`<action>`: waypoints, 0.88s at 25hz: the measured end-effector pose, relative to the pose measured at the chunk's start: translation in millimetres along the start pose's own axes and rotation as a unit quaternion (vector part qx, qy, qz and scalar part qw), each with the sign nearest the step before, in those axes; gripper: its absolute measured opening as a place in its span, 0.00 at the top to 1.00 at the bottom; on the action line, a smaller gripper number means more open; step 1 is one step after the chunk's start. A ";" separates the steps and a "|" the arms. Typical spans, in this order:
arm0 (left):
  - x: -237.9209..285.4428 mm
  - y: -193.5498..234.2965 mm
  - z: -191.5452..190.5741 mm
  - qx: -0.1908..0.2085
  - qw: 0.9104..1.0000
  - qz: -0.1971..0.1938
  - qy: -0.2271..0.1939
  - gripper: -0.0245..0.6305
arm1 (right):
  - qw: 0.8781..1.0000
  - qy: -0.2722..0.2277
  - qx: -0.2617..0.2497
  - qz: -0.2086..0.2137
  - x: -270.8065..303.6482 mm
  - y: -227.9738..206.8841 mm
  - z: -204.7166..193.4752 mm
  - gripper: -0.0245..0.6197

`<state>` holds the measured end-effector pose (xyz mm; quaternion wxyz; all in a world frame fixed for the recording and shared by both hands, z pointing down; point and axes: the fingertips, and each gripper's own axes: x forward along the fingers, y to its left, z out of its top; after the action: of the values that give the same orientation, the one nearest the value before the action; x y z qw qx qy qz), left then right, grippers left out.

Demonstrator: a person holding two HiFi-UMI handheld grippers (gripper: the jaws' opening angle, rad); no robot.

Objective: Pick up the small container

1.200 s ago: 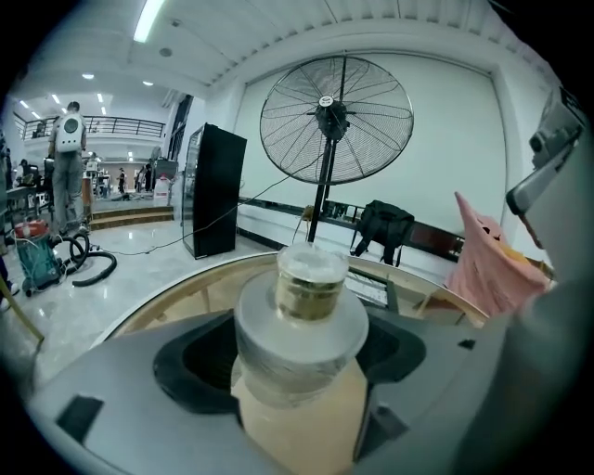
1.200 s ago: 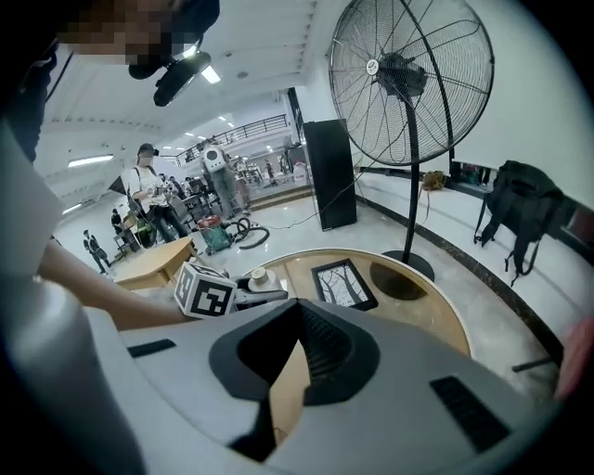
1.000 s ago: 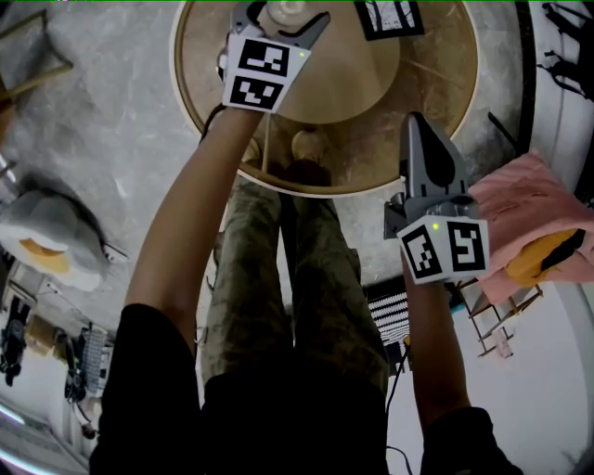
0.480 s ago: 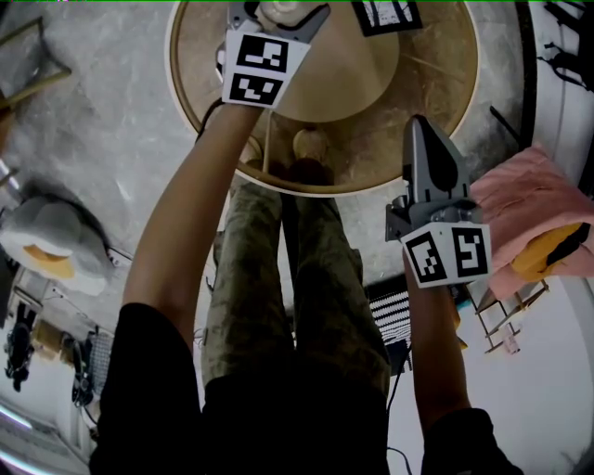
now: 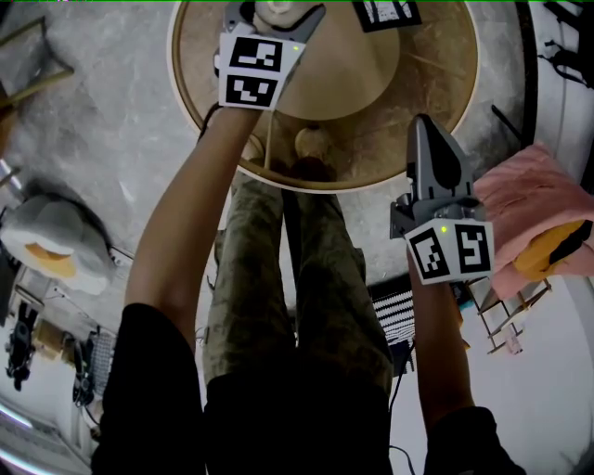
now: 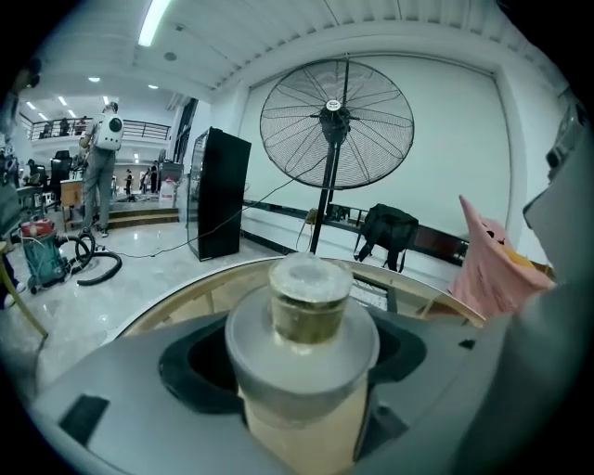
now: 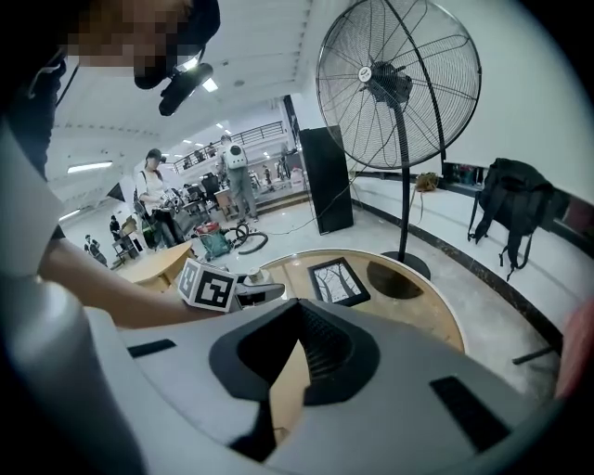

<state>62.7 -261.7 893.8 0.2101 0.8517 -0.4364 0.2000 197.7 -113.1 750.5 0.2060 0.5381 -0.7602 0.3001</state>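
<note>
The small container (image 6: 303, 357), a cream jar with a wide pale lid and a narrower clear cap on top, sits upright between the jaws of the left hand-held gripper (image 5: 277, 17), which close on its body from both sides. It is over the far part of the round wooden bench (image 5: 422, 65); the views do not show whether its base touches the bench top. The left forearm (image 5: 190, 204) stretches straight forward across the bench's near rim, and the gripper's marker cube (image 5: 252, 72) faces up above the wrist.

The right hand-held gripper (image 5: 425, 128) is well apart from the container, at the bench's near right rim. Its jaws meet at the tips with nothing between them and point toward the bench's middle. The right forearm (image 5: 436, 343) is drawn in close to the body, with its marker cube (image 5: 449, 250) just off the bench's edge.

A framed picture (image 7: 336, 280) lies flat on the far side of the bench, beside the left gripper. A pink cloth (image 5: 529, 199) lies to the right of the bench, and a floor fan (image 7: 399, 83) stands beyond it
</note>
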 end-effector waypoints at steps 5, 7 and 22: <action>-21.5 -7.5 13.2 -0.001 1.000 -0.002 -0.015 0.41 | 1.000 -0.007 -0.003 -0.005 -5.4 -2.2 6.4 0.94; -35.2 -12.6 22.3 -0.007 1.000 -0.004 -0.019 0.41 | 1.000 -0.013 -0.007 -0.006 -9.9 0.1 14.4 0.94; -173.4 -58.4 131.7 -0.007 0.998 -0.025 -0.053 0.41 | 0.998 -0.064 -0.020 0.004 -91.0 63.1 110.8 0.94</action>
<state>38.3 -186.6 682.7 0.1977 0.8701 -0.4271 0.1461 169.9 -109.8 596.3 0.1662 0.5487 -0.7799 0.2512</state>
